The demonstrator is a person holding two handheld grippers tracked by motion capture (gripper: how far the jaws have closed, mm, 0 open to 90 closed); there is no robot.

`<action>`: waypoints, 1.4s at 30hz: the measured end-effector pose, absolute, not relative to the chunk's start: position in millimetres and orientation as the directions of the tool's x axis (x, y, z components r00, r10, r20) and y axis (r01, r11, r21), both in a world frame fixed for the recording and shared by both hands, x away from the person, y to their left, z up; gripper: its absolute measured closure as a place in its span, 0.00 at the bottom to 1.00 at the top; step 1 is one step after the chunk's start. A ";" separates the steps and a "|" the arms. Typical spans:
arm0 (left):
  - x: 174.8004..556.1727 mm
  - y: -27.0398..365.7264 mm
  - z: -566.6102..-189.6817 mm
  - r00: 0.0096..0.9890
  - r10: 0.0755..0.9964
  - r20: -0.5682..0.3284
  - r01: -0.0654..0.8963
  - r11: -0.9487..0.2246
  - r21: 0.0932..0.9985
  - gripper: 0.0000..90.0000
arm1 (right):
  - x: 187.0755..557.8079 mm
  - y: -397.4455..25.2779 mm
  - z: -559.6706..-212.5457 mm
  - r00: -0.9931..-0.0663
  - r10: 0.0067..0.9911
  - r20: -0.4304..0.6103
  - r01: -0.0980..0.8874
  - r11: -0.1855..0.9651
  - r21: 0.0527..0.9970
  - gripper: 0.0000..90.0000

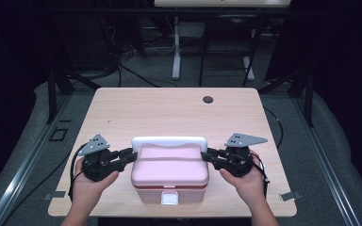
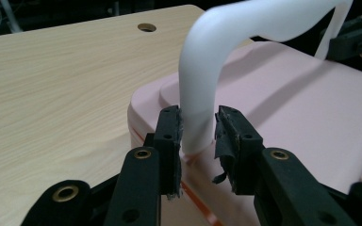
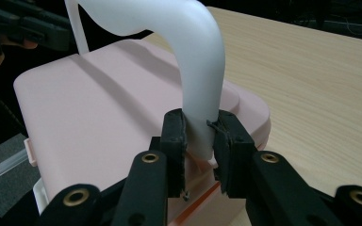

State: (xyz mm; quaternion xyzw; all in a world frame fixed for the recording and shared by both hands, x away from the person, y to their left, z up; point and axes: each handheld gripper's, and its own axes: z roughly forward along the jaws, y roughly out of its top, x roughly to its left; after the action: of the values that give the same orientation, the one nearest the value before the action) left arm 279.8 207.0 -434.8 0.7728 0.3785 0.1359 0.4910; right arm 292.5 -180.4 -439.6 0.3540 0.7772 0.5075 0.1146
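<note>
A pink lidded box (image 1: 169, 172) with a white latch (image 1: 169, 198) on its front stands near the front edge of the wooden table (image 1: 169, 110). Its white handle (image 1: 169, 141) arches up over the lid. My left gripper (image 1: 131, 154) is at the box's left side, with its jaws closed around the handle's left leg (image 2: 195, 117) just above the pivot. My right gripper (image 1: 206, 154) mirrors it on the right, both pads pressed on the handle's right leg (image 3: 200, 108). A hand holds each gripper. The box's lid (image 2: 287, 103) lies shut.
A small round hole (image 1: 208, 99) sits near the table's far edge. Bare wood stretches behind the box and to both sides. Desk legs and cables stand on the grey floor beyond the table (image 1: 176, 61).
</note>
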 end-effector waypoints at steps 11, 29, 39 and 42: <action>258.3 224.7 -433.4 0.672 0.731 -0.121 0.440 -0.262 0.859 1.00 | 296.4 -182.0 -434.5 -0.716 0.669 0.200 0.430 0.197 0.881 0.83; 245.1 221.2 -464.2 0.715 0.679 -0.170 0.492 -0.315 0.812 1.00 | 296.4 -181.8 -433.7 -0.712 0.672 0.204 0.432 0.190 0.882 0.83; 247.7 202.2 -467.0 0.740 0.647 -0.184 0.495 -0.338 0.800 1.00 | 296.3 -181.6 -434.2 -0.712 0.673 0.203 0.432 0.190 0.882 0.83; 249.1 196.9 -467.4 0.751 0.636 -0.177 0.487 -0.352 0.799 1.00 | 296.3 -181.6 -434.2 -0.711 0.672 0.205 0.433 0.190 0.881 0.83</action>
State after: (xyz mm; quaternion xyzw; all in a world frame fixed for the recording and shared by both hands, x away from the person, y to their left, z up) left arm 249.1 196.9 -467.4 0.8181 0.3434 0.0821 0.4539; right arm 296.3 -181.6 -434.2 0.3623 0.7627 0.5234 0.1144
